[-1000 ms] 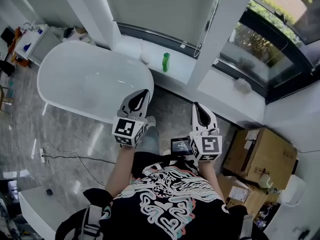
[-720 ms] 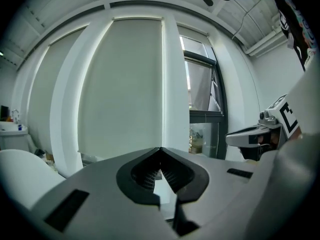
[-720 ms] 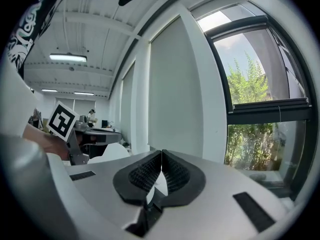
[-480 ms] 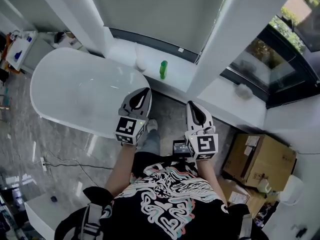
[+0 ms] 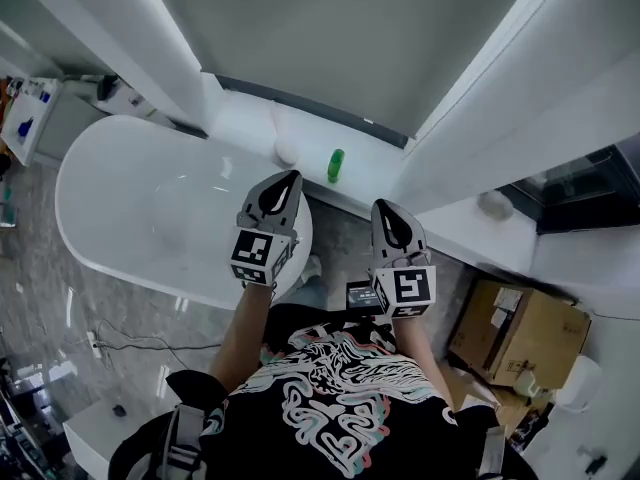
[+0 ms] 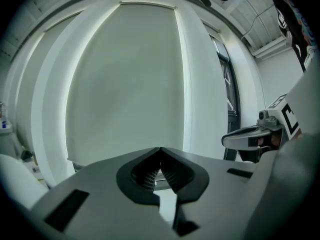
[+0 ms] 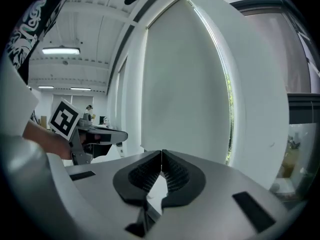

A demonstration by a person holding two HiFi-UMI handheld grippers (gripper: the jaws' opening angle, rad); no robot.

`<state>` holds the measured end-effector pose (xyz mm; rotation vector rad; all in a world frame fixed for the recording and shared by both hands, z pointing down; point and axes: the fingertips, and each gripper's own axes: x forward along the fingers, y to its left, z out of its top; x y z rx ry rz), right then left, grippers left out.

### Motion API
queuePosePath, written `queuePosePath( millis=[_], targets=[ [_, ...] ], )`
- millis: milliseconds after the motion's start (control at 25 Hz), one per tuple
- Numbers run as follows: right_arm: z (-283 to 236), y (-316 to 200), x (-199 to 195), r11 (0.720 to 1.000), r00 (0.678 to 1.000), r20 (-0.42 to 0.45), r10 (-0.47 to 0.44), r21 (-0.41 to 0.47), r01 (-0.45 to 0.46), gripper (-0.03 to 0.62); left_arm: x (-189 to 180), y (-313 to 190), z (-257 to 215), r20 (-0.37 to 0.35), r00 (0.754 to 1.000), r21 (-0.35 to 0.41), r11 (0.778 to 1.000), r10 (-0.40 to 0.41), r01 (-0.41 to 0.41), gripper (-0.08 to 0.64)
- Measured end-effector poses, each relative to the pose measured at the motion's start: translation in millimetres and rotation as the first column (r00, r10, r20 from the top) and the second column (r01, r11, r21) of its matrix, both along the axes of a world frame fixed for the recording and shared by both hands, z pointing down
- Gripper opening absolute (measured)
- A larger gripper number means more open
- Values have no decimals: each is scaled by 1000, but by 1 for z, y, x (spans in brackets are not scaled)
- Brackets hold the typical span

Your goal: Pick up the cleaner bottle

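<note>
On ledge behind tub (image 5: 130, 218) — green bottle (image 5: 336, 165), upright, near a white ball (image 5: 286, 151); left gripper (image 5: 283, 181) and right gripper (image 5: 388, 211) both clenched, empty — well short of it.

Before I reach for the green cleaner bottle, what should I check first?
1. Cleaner bottle standing on the white ledge, seen in the head view: ok.
2. Left hand-held gripper empty: ok.
3. Left jaws open for a grasp: not ok, shut.
4. Right hand-held gripper empty: ok; its jaws open: not ok, shut.
5. Bottle lined up in either gripper view: not ok, neither shows it.
</note>
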<state>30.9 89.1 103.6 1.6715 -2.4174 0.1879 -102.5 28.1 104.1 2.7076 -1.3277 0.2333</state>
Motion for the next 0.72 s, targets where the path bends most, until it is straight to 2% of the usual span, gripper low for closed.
queuePosePath(
  millis=[320,560,720],
  targets=[
    [6,-79,-15,999,999,-28,39,-14,-39,28,-15,-87,5,-4,1000,-10,999,30,-30,15],
    [19,-111,-9,996,996,-44,84,-33,-85,28,-10,-126,18,-42,997,-17,998,58,-59,15],
    [26,-119,-3,993,992,-65,107,-48,-111,28,-4,-135,27,-25,996,-13,997,80,-81,15]
  ],
)
